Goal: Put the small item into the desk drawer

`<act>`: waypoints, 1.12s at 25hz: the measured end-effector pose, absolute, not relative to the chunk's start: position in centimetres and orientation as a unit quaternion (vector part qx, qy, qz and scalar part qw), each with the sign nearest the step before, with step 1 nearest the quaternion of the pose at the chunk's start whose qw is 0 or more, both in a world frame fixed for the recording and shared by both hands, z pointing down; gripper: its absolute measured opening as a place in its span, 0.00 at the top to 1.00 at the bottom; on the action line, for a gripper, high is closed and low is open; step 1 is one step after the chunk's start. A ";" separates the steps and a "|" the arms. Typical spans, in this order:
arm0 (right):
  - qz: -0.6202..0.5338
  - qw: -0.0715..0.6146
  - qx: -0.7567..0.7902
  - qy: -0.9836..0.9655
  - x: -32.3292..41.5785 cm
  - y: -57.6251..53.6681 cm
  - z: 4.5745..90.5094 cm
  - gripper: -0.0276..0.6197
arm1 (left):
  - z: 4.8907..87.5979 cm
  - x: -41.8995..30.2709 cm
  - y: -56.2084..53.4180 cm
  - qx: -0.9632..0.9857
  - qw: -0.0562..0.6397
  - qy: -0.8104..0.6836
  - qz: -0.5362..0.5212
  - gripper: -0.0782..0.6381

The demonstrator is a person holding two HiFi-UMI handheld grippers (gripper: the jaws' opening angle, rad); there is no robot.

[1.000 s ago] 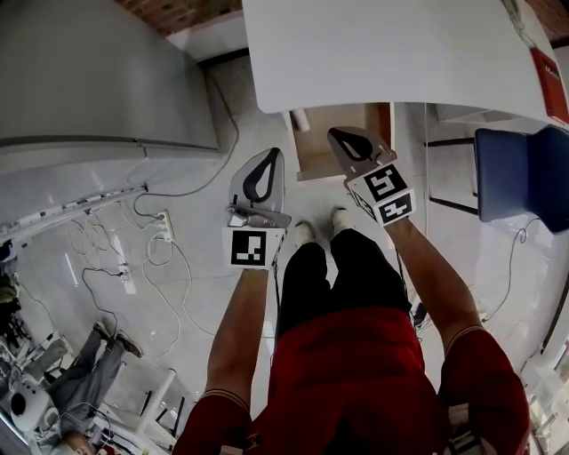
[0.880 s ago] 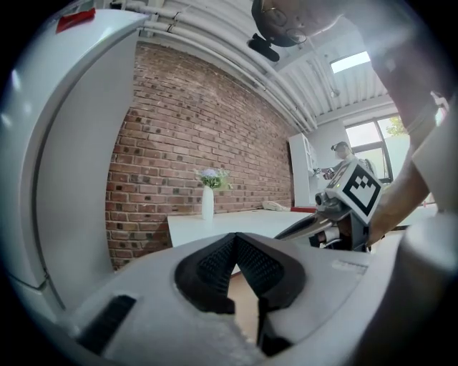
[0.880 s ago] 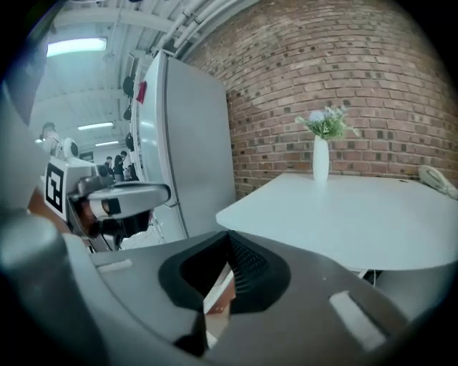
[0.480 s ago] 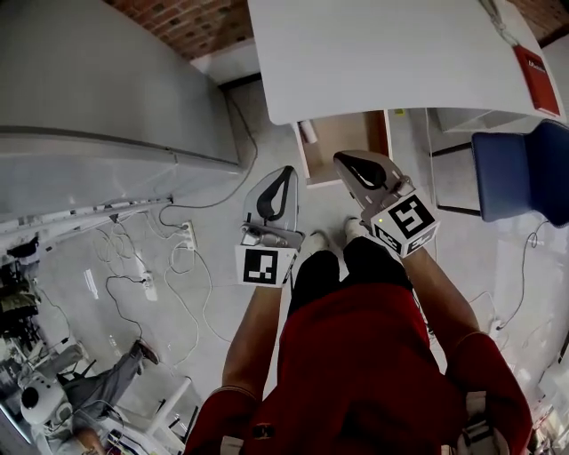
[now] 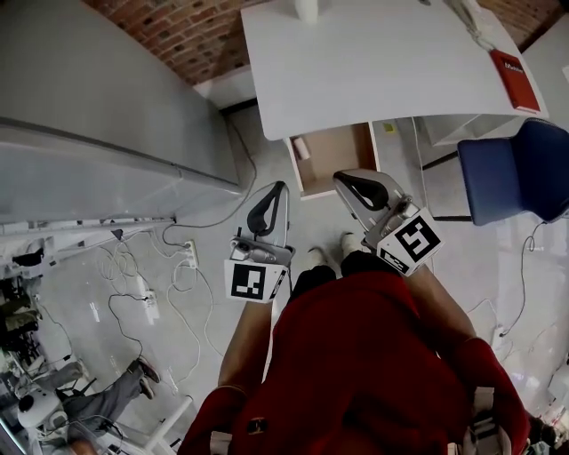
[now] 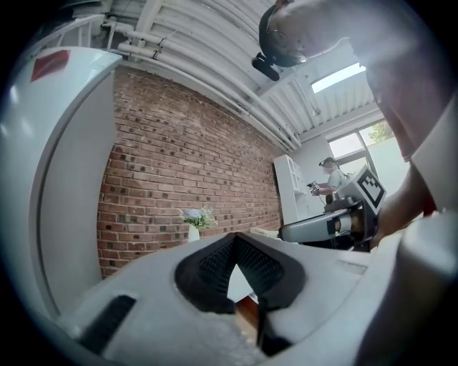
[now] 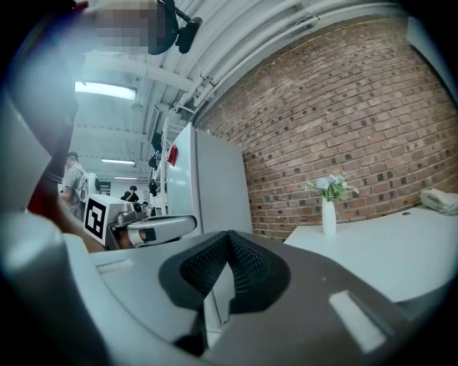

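- Both tongs have come back from the drawer since a second ago. The right one then hung over the drawer's front edge and now sits clear of it, and more of the desk top has come into the head view.
- The left gripper is closed, its pads meeting at the tips with nothing caught between them. Only a sliver of desk and drawer wood shows through the gap below the tips.
- The right gripper is the same: pressed together and empty.
- The two are held side by side, a little apart, both pointing toward the desk. They hang over the floor in front of the drawer and touch nothing.
- The drawer stands pulled out from under the near edge of the desk.
- The small item lies inside it, against the drawer's left wall. It is white and stubby, and too small from here to say what it is.
- On the desk, a white vase stands at the far edge and a red book lies by the far right corner. A blue chair sits to the right of the drawer.
- To my eye the job is as good as done, with the item in the drawer and both tongs let go. The drawer is still open, so pushing it shut would be all that is left, if that is wanted.
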State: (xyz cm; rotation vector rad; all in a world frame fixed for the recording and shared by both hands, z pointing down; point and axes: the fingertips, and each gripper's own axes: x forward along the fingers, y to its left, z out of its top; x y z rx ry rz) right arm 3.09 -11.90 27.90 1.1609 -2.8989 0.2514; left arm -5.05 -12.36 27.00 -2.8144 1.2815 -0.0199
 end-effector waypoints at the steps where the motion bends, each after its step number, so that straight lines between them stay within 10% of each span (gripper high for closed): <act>1: 0.078 0.005 0.371 -0.925 3.3 -11.6 27.7 0.94 | 26.6 -4.9 -12.2 -0.911 0.027 0.412 -0.005 0.88; 28: 0.073 -0.008 0.403 -0.912 5.3 -10.8 26.9 0.94 | 24.6 -4.8 -11.8 -0.912 0.050 0.406 0.011 0.88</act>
